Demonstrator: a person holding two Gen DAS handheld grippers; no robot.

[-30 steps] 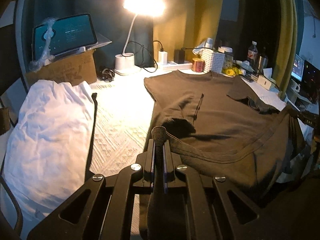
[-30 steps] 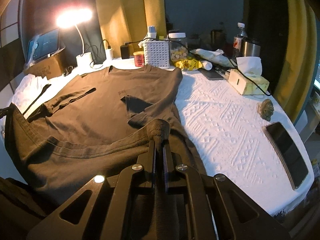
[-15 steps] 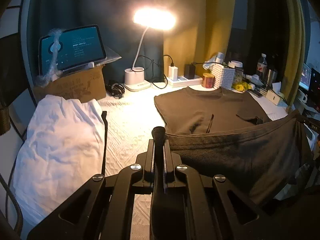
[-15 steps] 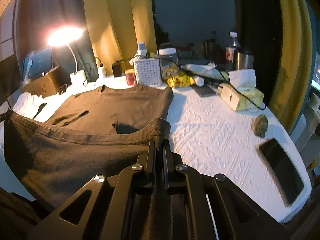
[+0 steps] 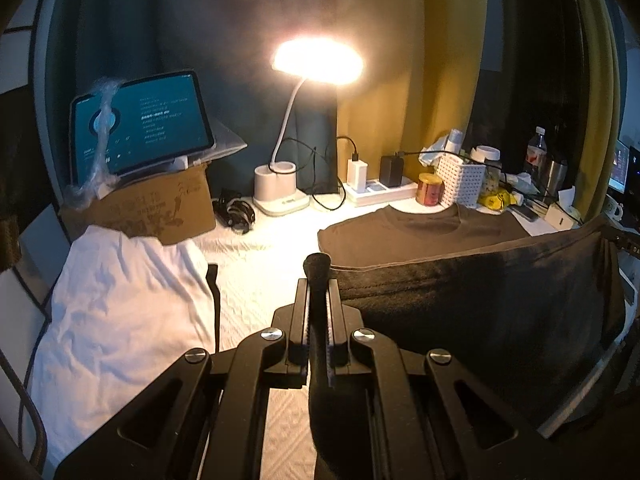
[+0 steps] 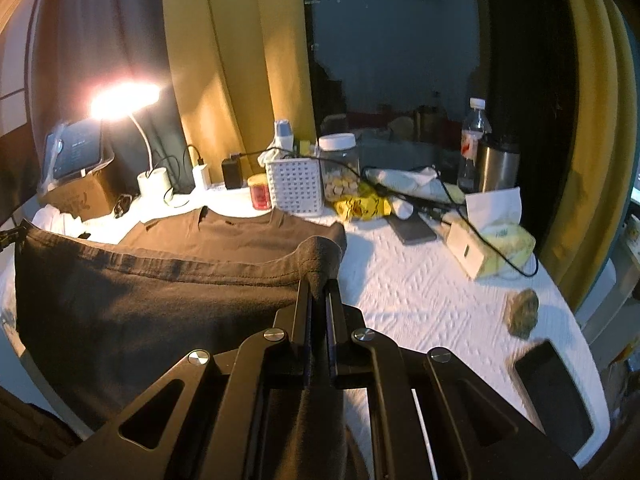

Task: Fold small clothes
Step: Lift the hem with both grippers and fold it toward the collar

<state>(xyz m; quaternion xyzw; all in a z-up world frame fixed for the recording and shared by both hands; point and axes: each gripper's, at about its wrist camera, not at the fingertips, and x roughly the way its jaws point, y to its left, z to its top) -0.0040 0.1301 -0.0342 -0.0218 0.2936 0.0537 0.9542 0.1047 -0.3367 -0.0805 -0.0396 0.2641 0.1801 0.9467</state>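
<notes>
I see left hand-held gripper [image 5: 316, 280] and right hand-held gripper [image 6: 318, 280] both clenched on hem of dark t-shirt [image 5: 480, 312]; hem now lifted higher than second ago, stretched taut between them, collar end resting on table [image 6: 420, 280] near lamp [image 5: 280, 196]; I judge fold toward collar underway

Table [image 6: 420, 280] covered with white textured cloth. Laid directly on it: brown T-shirt [image 6: 240, 228], collar end flat; white garment [image 5: 112, 312]; cardboard box [image 5: 160, 208]; lamp base [image 5: 280, 192]; tissue pack [image 6: 496, 248]; phone [image 6: 552, 392].
</notes>
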